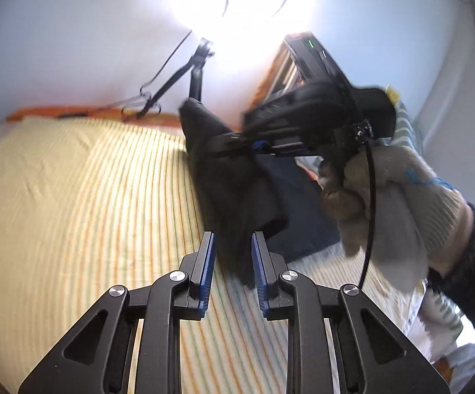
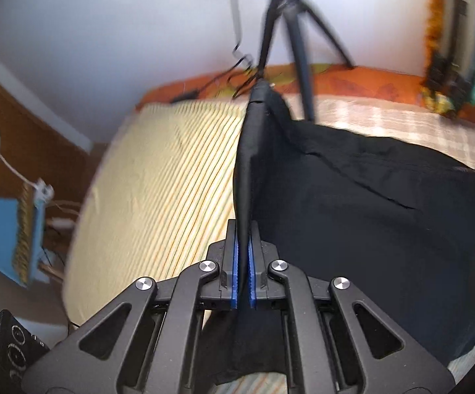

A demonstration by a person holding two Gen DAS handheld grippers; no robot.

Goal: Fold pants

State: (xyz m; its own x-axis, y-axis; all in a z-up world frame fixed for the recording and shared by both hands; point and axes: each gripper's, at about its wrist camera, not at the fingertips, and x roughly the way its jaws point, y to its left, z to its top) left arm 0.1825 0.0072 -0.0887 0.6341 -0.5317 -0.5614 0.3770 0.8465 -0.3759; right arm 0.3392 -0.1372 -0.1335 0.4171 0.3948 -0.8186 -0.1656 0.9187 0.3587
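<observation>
Pants (image 2: 368, 203) lie half-lifted on the striped bedsheet (image 1: 73, 197), folding barely begun: my right gripper (image 2: 244, 262) clamps an edge, my left gripper (image 1: 232, 262) stands apart around hanging cloth.

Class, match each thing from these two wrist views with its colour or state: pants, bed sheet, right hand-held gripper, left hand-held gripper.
Things:
1. pants
2. bed sheet
3. right hand-held gripper
4. left hand-held gripper

Colour or state:
A. clamped shut on a fold of cloth
B. black, one edge lifted off the bed
C. jaws apart, dark cloth hanging between them
D. pale yellow with thin stripes

Pairs: 1-B, 2-D, 3-A, 4-C
</observation>
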